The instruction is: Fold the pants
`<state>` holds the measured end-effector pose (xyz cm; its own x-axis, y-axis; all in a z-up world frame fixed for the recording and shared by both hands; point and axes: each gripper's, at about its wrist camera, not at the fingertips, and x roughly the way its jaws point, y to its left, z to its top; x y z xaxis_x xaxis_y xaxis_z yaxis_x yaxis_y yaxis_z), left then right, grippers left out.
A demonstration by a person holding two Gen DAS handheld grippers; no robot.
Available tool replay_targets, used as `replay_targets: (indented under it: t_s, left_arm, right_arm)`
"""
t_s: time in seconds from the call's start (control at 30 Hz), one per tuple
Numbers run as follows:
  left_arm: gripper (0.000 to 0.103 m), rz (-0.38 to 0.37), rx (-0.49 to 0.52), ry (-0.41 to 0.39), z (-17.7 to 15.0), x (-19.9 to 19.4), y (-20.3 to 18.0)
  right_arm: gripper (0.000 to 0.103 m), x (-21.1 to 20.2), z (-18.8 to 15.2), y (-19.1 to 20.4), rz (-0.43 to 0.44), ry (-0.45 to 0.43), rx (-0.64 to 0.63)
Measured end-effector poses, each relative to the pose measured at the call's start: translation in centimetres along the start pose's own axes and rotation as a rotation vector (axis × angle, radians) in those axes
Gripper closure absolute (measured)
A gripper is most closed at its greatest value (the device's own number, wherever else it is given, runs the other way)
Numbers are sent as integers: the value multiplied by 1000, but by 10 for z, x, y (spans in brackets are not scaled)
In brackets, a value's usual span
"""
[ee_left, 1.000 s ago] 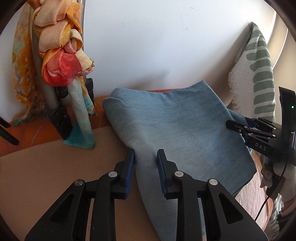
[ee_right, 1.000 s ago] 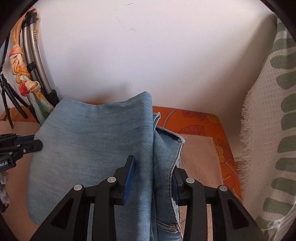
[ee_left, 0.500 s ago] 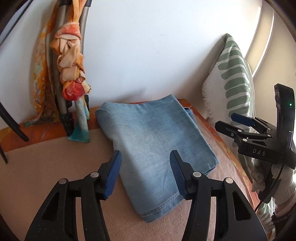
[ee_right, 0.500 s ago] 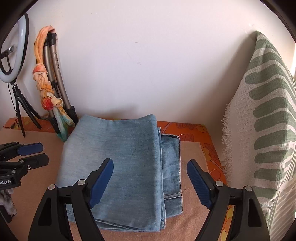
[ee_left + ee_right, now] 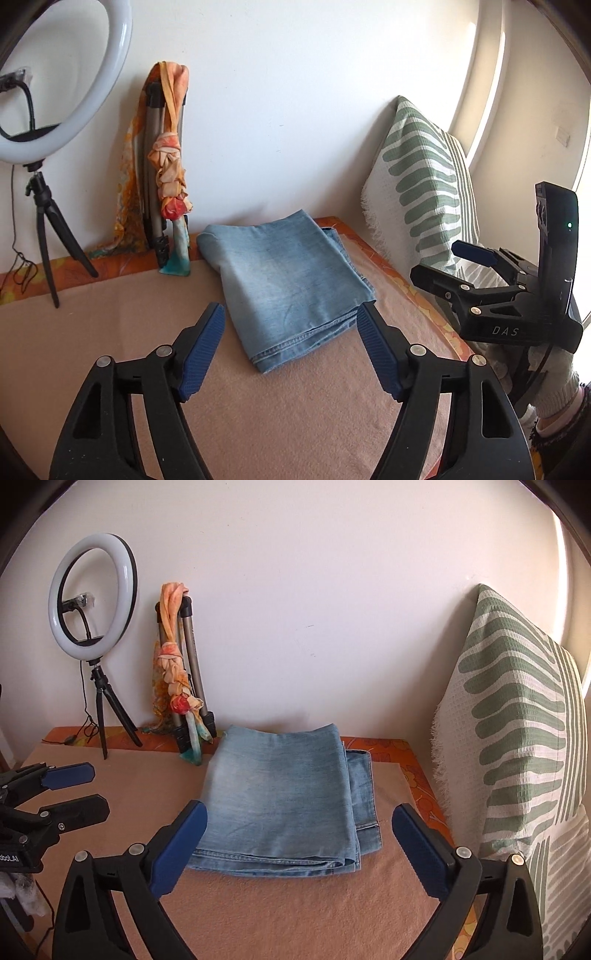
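Note:
Light blue denim pants (image 5: pixel 284 280) (image 5: pixel 284 794) lie folded into a flat rectangle on the beige blanket (image 5: pixel 295 413) (image 5: pixel 280 915), near the wall. My left gripper (image 5: pixel 291 343) hangs above and in front of the fold's near edge, its jaws still opening with nothing between them. My right gripper (image 5: pixel 299 845) is also raised in front of the pants, jaws spreading wide and empty. Each gripper shows in the other's view: the right gripper (image 5: pixel 465 266) at the right edge, the left gripper (image 5: pixel 74 794) at the left edge.
A green-and-white patterned pillow (image 5: pixel 517 746) (image 5: pixel 421 192) stands at the right. By the wall stand a ring light on a small tripod (image 5: pixel 92 598) (image 5: pixel 55 92) and a folded tripod wrapped in an orange scarf (image 5: pixel 177 686) (image 5: pixel 170 177). An orange patterned cover (image 5: pixel 388 746) borders the blanket.
Both grippers let go of the denim, opened wide and pulled back and up. The pants settled flat in a folded stack, now seen farther away.

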<state>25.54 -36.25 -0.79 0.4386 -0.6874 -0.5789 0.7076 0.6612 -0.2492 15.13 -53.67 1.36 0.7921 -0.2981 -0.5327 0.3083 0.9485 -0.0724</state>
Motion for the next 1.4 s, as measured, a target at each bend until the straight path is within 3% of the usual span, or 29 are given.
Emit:
replay_targets:
  t_s: [0.3, 0.6, 0.9, 1.17, 1.4]
  left_arm:
    - [25, 36, 50, -60, -26, -59, -17]
    - [21, 64, 107, -101, -53, -99, -34]
    - [18, 113, 108, -120, -69, -116, -28]
    - [17, 216, 145, -87, -73, -111, -27]
    - [17, 233, 164, -82, -77, -110, -30]
  right_arm:
    - [0, -63, -36, 22, -51, -41, 13]
    - [0, -101, -65, 36, -48, -65, 54]
    - [0, -117, -88, 56, -55, -102, 49]
    - [0, -119, -92, 60, -54, -119, 44]
    - [0, -119, -95, 59, -62, -124, 46]
